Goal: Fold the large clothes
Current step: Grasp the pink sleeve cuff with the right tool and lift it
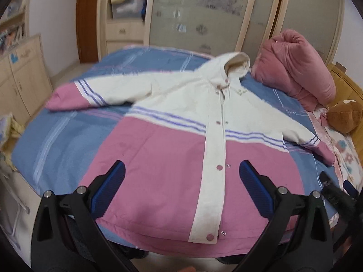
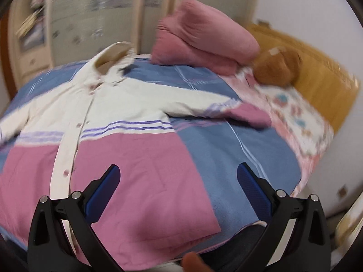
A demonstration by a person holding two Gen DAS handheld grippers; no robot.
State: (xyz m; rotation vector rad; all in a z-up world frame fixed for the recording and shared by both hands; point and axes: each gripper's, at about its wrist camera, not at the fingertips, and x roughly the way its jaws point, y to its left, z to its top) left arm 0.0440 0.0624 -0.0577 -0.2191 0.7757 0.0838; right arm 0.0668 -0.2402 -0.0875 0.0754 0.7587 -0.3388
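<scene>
Both tools, left tool [image 1: 181,172] and right tool [image 2: 178,176], hover agape above the jacket [image 1: 181,140] spread flat ahead, ready for folding.

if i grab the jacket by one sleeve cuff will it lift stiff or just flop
Likely flop: the jacket lies flat and creased on the bed, so the body would trail. It looks padded, so probably bulky rather than heavy. Both grippers are open above its hem.

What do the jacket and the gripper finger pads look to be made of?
Jacket: woven, probably padded fabric, matte white and pink, soft creases, shiny metal-looking snaps. Left gripper and right gripper: blue pads, likely ribbed rubber, on smooth black plastic-looking arms; both open above the hem.
</scene>
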